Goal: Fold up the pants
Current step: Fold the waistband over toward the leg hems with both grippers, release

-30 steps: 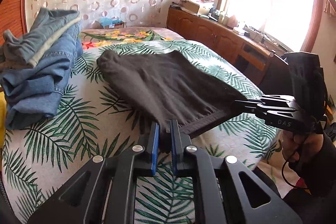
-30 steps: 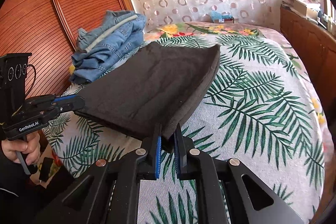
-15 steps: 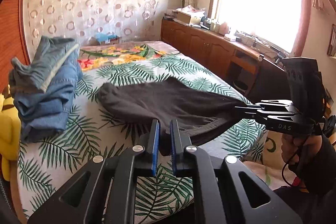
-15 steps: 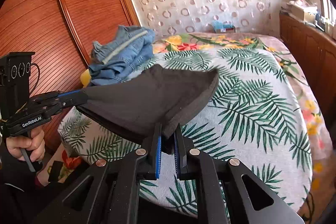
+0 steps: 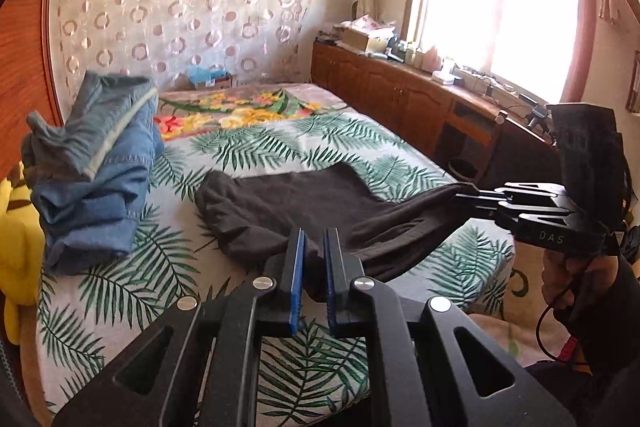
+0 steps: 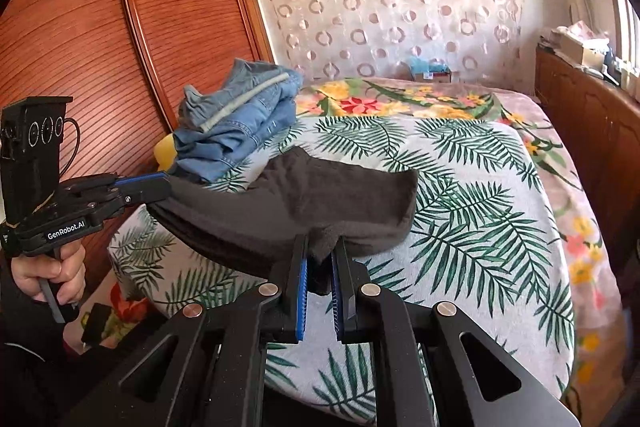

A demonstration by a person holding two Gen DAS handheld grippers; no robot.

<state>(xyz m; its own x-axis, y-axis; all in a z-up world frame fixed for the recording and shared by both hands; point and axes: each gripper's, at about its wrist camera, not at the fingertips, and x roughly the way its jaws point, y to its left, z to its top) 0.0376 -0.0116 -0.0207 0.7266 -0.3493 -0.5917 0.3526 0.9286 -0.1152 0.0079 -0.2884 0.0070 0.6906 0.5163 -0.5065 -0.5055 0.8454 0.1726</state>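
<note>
Left gripper and right gripper each pinch a corner of the soft, limp dark pants, sagging over the bed's near edge.

Bed with palm-leaf cover, dark pants lying ahead of the grippers, folded jeans stack beyond-left, yellow plush at left edge.

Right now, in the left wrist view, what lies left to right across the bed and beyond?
Yellow plush toy → folded blue denim jeans → dark brown pants → right tongs → wooden cabinets.
</note>
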